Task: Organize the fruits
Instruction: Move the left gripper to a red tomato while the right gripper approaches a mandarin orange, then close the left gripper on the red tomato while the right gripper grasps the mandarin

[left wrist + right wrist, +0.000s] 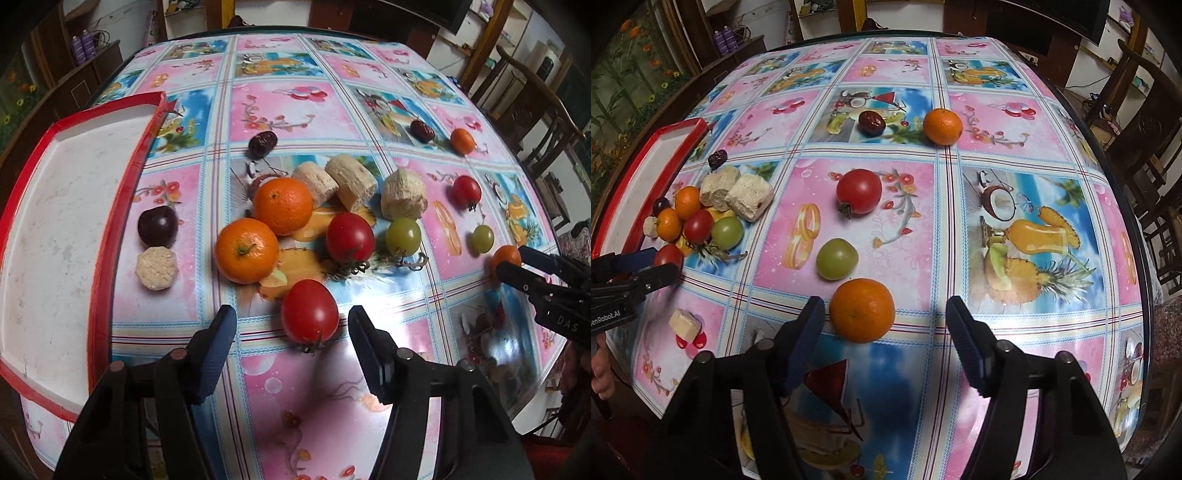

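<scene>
My left gripper [291, 325] is open, and a red tomato [309, 312] lies between its fingertips on the table. Beyond it lie two oranges [246, 249], another tomato [350, 232], a green grape [403, 236], a dark plum [157, 226] and pale sugarcane pieces [351, 181]. A red-rimmed white tray [55, 206] stands to the left. My right gripper [886, 314] is open around an orange [862, 309], which sits nearer its left finger. Ahead lie a green grape [837, 258], a tomato [859, 191], a red date [871, 122] and another orange [942, 126].
The table carries a glossy pink and blue fruit-print cloth [1015, 147]. A pale sugarcane piece [685, 324] lies near the front left in the right wrist view. Wooden chairs [1145, 140] stand past the right edge. The right gripper [517, 267] shows in the left wrist view.
</scene>
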`<state>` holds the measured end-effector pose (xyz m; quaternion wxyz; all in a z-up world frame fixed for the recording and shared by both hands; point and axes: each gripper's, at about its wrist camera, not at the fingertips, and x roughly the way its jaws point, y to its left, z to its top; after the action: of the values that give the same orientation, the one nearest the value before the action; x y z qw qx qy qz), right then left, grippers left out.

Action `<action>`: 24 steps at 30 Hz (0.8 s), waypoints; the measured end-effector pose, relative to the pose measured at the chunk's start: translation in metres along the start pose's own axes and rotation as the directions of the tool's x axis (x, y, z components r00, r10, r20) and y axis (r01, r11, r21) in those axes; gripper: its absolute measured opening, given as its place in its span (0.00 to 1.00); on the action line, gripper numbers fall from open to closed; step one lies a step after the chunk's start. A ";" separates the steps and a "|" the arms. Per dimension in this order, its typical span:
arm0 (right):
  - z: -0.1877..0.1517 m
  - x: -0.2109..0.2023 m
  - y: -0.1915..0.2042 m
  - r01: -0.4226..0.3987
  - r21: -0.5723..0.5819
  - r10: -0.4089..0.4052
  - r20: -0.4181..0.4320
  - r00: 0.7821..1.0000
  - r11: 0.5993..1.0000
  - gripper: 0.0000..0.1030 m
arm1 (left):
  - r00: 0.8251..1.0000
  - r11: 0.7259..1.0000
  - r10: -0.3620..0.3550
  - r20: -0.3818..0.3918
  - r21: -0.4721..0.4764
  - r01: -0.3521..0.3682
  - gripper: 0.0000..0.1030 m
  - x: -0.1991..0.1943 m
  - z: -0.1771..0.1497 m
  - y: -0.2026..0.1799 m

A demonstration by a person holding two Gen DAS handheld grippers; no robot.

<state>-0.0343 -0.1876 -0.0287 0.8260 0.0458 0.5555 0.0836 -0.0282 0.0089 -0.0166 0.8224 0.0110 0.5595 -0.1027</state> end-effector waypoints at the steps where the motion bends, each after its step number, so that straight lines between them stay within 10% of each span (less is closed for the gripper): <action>1: 0.000 0.001 0.000 0.001 -0.003 -0.001 -0.004 1.000 1.000 0.62 | 1.000 1.000 0.005 0.003 0.005 -0.005 0.60 0.001 0.000 -0.001; 10: 0.002 0.005 0.011 -0.017 -0.045 0.017 -0.005 1.000 0.999 0.44 | 1.000 0.999 0.004 0.018 0.051 -0.005 0.28 0.001 0.004 -0.006; 24: 0.007 -0.003 0.021 -0.029 -0.075 0.030 0.011 0.999 0.997 0.35 | 0.998 0.998 -0.053 0.022 -0.036 0.054 0.28 -0.010 0.006 0.011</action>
<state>-0.0303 -0.1677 -0.0201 0.8292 0.0237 0.5463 0.1162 -0.0241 0.0201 -0.0058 0.8253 -0.0203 0.5526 -0.1146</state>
